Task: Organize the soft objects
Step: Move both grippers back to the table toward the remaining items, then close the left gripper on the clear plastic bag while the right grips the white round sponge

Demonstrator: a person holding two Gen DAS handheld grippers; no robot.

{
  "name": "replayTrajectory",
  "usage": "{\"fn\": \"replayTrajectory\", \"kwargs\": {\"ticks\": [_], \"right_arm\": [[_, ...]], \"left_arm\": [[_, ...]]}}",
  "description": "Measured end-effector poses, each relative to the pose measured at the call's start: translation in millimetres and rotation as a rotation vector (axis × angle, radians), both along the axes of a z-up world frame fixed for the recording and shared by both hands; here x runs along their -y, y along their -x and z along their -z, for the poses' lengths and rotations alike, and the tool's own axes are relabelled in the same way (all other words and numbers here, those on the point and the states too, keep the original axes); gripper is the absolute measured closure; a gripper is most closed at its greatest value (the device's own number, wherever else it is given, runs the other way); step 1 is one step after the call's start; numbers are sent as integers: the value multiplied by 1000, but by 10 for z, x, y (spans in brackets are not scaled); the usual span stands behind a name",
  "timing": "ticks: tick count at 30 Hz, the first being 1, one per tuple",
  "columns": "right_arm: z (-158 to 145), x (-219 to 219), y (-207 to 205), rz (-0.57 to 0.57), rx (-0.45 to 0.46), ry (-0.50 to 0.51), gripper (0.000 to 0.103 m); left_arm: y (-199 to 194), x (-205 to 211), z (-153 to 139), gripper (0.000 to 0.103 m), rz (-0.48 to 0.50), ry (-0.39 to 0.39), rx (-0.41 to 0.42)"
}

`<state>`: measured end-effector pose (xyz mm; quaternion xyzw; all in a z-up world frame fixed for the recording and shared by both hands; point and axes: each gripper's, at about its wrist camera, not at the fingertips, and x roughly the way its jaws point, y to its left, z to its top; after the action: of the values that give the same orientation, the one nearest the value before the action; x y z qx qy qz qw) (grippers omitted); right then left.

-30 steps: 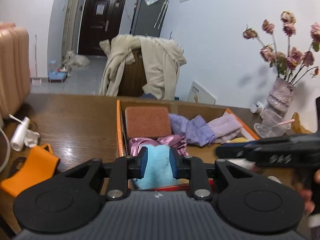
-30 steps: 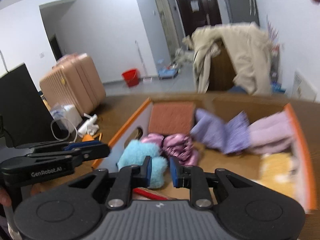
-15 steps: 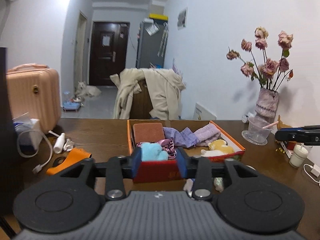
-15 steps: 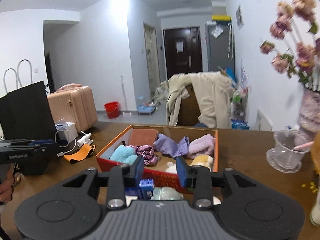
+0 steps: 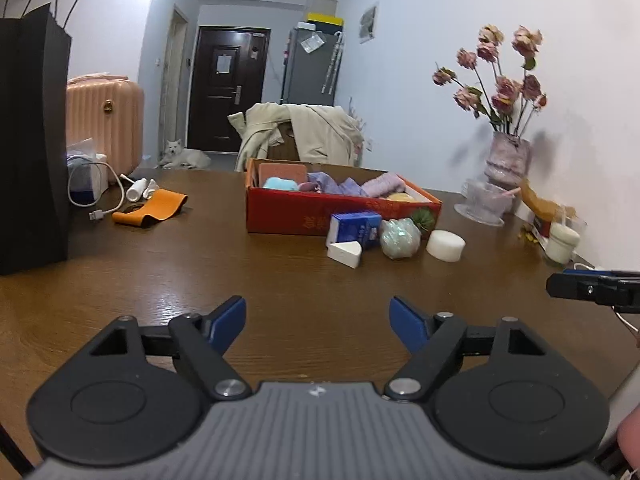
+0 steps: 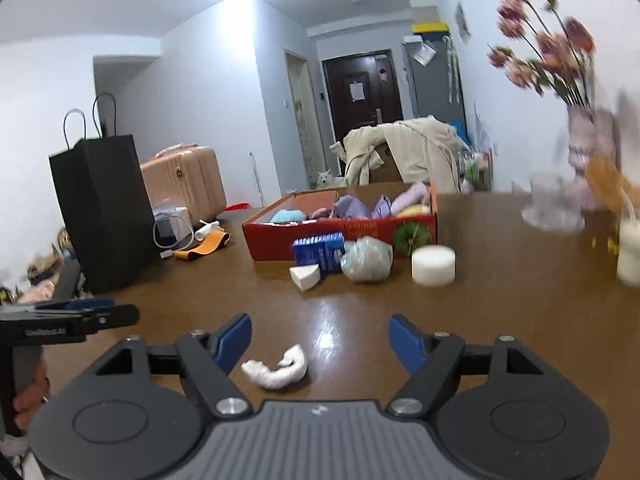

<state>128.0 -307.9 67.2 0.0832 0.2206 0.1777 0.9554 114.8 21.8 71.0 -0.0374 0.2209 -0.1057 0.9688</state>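
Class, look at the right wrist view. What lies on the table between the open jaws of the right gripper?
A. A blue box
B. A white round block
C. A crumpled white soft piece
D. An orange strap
C: a crumpled white soft piece lies on the table between the right gripper jaws, untouched by them.

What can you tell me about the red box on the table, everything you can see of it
The red box is a shallow open-topped cardboard carton, red outside with faint print on its front wall and a plain brown inside. It sits flat on the brown wooden table, set at a slight angle. Soft items fill it: a blue fluffy piece, purple cloths, a pink folded towel, a brown pad and something yellow. A small blue carton and a green ball lie close against its front.
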Motion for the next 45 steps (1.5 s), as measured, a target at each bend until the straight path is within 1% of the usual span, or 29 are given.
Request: {"fn": "replayTrajectory", "kwargs": {"ticks": [3,6,9,11,12,15,17,21,23,25,27,28,30,31,32,33,35,38,41,43,45], "right_arm": [[18,25,22,29,0,17,28],[48,80,-58,55,-10,2,28],[133,128,-211,85,-42,11,28],[176,180,-341,91,-58,15,28],[187,209,-426,92,-67,18,28],[183,268,-741,95,-71,59,29],[183,299,-1017,103,-83,89,29],[251,262,-1630,108,-117,192,29],[318,264,-1921,96,-139,223,31],[388,263,-2164,105,-159,252,36],[449,296,-2368,104,-177,248,38],[489,321,-2446,98,-187,236,39],[550,376,-2569,79,-202,196,39],[569,401,-2594,72,-198,171,45],[588,415,-2607,54,-193,150,51],[606,431,-2619,36,-195,127,55],[616,450,-2611,33,-189,105,57],[619,462,-2605,13,-189,76,60],[618,454,-2602,14,-187,77,60],[602,449,-2584,15,-187,80,61],[525,430,-2501,27,-167,91,61]], "left_arm": [[-30,51,-19,21,14,1,9],[-116,138,-8,21,31,8,6],[-312,288,35,22,56,13,-21],[-493,434,44,22,90,16,-37],[-604,523,38,26,113,14,-44],[-994,794,15,34,178,25,-71],[-1290,974,18,34,206,26,-91],[-1884,1339,121,35,211,-28,-138],[-2142,1473,198,35,216,-45,-164],[-2363,1568,278,36,223,-46,-194],[-2529,1615,341,36,218,-39,-208],[-2610,1629,371,38,214,-31,-217],[-2730,1654,420,57,208,-12,-230],[-2762,1667,450,60,211,-5,-236],[-2774,1666,479,66,213,4,-230],[-2782,1678,491,67,218,8,-224],[-2775,1676,506,70,220,7,-218],[-2786,1652,500,72,225,28,-222],[-2770,1641,465,74,224,35,-221],[-2711,1645,400,76,219,26,-202],[-2574,1614,271,76,226,34,-159]]}}
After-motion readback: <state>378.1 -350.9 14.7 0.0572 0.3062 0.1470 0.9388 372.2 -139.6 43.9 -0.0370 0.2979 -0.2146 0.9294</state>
